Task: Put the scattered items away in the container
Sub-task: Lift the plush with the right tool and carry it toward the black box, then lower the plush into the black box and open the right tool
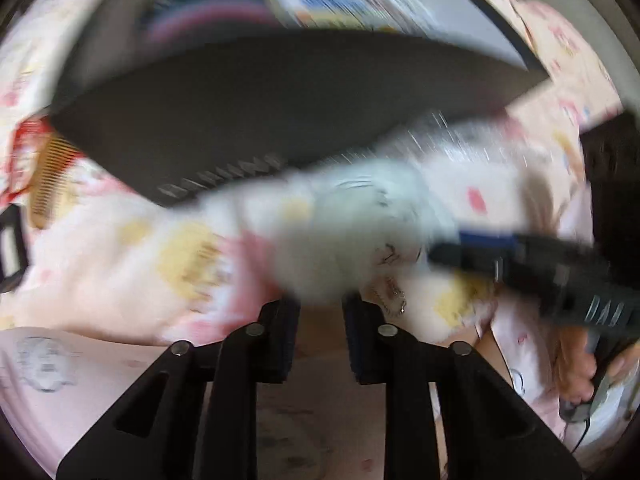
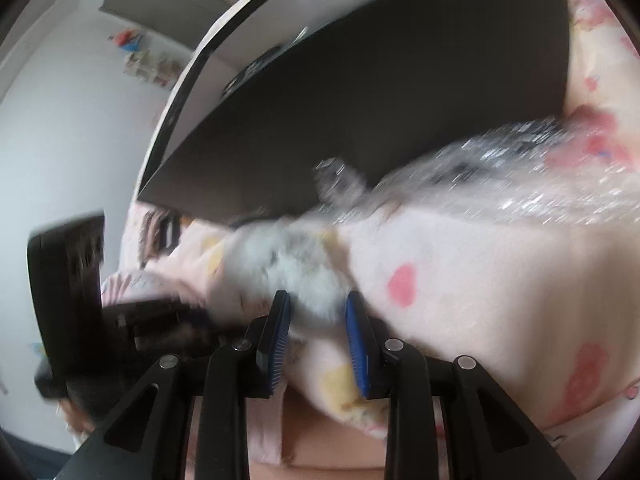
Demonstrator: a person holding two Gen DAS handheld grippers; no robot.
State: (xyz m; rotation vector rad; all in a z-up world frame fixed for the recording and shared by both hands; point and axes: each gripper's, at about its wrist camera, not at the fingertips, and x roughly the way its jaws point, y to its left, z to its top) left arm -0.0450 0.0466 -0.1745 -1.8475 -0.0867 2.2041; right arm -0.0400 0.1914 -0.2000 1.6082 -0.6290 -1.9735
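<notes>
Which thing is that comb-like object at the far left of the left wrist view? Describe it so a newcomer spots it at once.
Start at the big dark container resting on the pink patterned bedding. Just beyond its left corner lies the comb. It is amber-brown with a row of fine parallel teeth, unlike the white fluffy item mid-frame.

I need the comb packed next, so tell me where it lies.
The comb shows only in the left wrist view, at the far left on the patterned bedding, just beside the left corner of the dark container.
</notes>
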